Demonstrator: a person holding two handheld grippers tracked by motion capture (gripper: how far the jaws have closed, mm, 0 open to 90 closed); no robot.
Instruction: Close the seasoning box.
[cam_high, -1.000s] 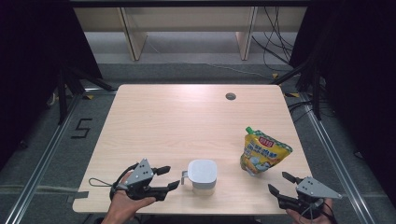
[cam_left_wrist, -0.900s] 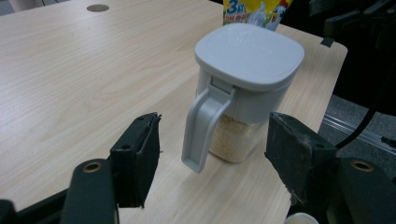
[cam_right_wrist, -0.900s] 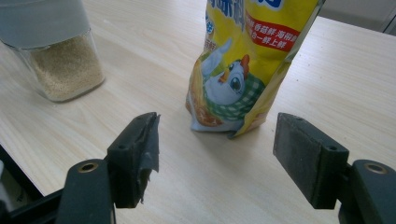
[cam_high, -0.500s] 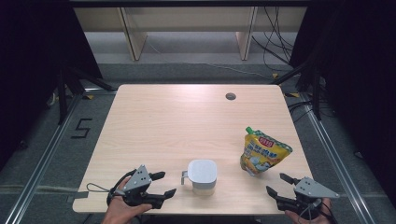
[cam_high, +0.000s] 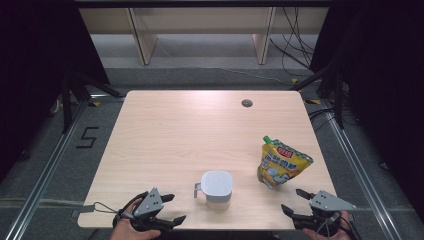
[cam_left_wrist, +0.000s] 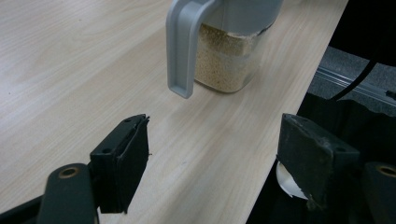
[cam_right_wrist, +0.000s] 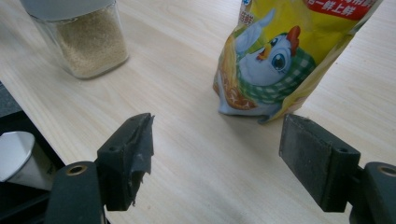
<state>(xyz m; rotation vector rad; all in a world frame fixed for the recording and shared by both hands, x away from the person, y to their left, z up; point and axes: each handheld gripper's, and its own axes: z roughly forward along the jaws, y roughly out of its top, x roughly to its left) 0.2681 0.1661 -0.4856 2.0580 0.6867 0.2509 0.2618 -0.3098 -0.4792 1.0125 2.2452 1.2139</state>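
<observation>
**Both grippers poised at near edge, nothing held**

Left gripper (cam_high: 172, 209): jaws wide apart, just been opening, nothing between them but bare table (cam_high: 190, 130). In the left gripper view they point toward the jar (cam_left_wrist: 233, 44), whose handle (cam_left_wrist: 184, 46) hangs straight ahead, apart from both pads. Reading: lined up on the handle side so the handle or the body can be taken next.

Right gripper (cam_high: 296, 201): jaws also wide apart, just opened a little further, empty. The right gripper view looks between them at the pouch (cam_right_wrist: 294, 56), near but not touching. Reading: staged for the pouch, one tool per thing.

Jar, landmark: stands upright near the table's front edge, between the two grippers. Clear square body, grey lid (cam_high: 216, 183), grey handle on its left side. Filled most of the way with fine pale-tan grains; lid on.

Pouch: right of the jar and a little farther back, standing on its base, leaning. Yellow, cartoon chicken in a green check, red label near the top, green cap (cam_high: 267, 139) at the upper corner, still on.

Table hole (cam_high: 246, 103): far behind the jar, to the right.
</observation>
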